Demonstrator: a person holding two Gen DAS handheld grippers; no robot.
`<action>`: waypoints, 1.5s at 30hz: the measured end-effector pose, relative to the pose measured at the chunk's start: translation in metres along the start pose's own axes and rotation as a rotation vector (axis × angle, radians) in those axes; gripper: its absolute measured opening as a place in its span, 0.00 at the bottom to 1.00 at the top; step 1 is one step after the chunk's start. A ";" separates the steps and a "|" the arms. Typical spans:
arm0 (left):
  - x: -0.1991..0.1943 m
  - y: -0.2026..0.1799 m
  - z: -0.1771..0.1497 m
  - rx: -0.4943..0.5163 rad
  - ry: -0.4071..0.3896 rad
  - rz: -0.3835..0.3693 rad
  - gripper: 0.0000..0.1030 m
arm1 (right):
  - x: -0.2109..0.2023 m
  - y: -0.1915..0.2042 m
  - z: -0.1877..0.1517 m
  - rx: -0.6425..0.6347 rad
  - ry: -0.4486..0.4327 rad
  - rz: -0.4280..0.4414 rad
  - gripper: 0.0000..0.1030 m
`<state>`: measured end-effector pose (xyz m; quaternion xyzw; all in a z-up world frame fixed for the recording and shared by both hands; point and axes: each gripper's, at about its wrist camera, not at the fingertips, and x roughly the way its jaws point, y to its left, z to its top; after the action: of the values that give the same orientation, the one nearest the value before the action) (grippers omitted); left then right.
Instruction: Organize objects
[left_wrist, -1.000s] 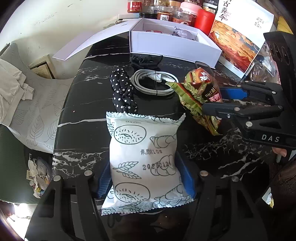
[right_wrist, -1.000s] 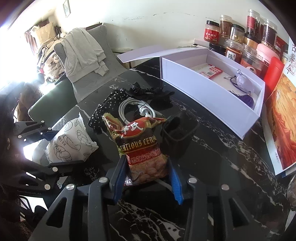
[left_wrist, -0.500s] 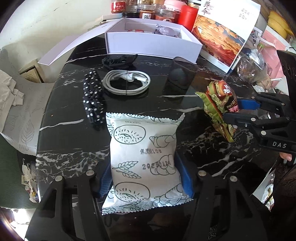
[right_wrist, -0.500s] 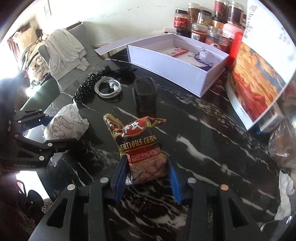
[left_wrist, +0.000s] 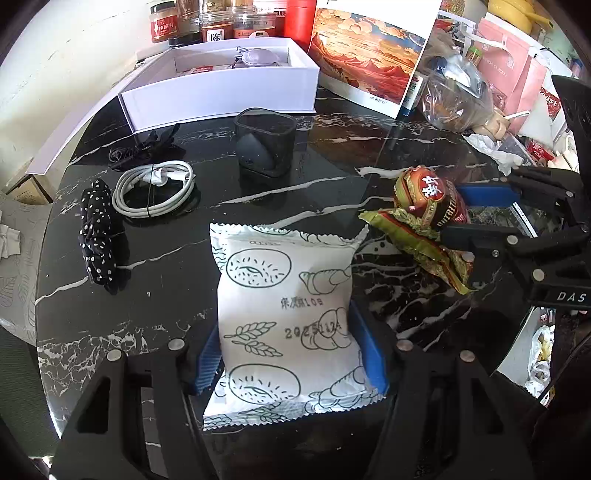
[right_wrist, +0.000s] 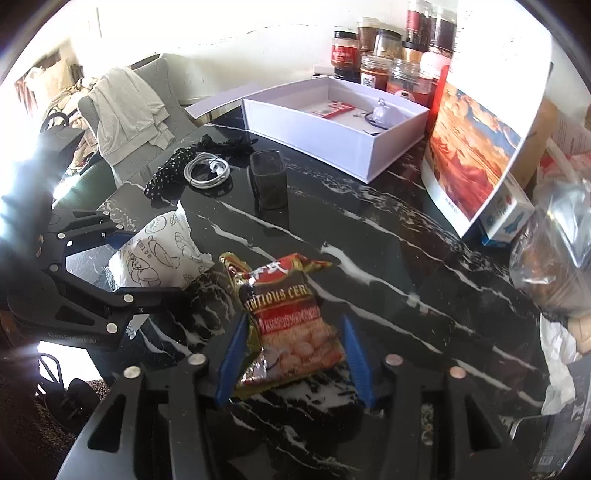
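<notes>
My left gripper (left_wrist: 291, 350) is shut on a white snack packet (left_wrist: 284, 299) printed with bread drawings, held above the black marble table (left_wrist: 155, 295). My right gripper (right_wrist: 293, 354) is shut on a red and gold cereal packet (right_wrist: 288, 317), also above the table. In the left wrist view the right gripper (left_wrist: 476, 214) and its cereal packet (left_wrist: 424, 218) are to the right of the white packet. In the right wrist view the left gripper (right_wrist: 118, 258) and white packet (right_wrist: 159, 254) are to the left. An open white box (left_wrist: 221, 85) stands at the back.
On the table lie a black polka-dot cloth (left_wrist: 96, 236), a coiled white cable (left_wrist: 155, 186), a black tangled item (left_wrist: 144, 146) and a dark square cup (left_wrist: 264, 146). Jars (right_wrist: 373, 55) and a picture calendar (right_wrist: 476, 136) stand behind; plastic bags (left_wrist: 454, 96) at right.
Both grippers have pulled back and to the right with their packets; the cloth, cable and box now look farther away. The dark cup, hidden before, is in view.
</notes>
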<state>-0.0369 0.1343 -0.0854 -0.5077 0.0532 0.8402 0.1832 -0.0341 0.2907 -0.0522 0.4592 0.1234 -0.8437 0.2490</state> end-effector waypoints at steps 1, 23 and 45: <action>0.000 0.001 0.000 -0.001 -0.001 0.000 0.60 | 0.003 0.002 0.001 -0.012 0.003 0.009 0.57; 0.009 0.000 0.006 0.048 -0.022 0.067 0.60 | 0.032 0.002 -0.002 -0.033 0.009 0.011 0.56; -0.029 0.010 0.018 -0.001 -0.068 0.073 0.53 | 0.001 0.003 0.018 -0.005 -0.051 -0.002 0.39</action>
<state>-0.0435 0.1225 -0.0521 -0.4766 0.0651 0.8631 0.1537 -0.0461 0.2800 -0.0433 0.4367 0.1195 -0.8552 0.2521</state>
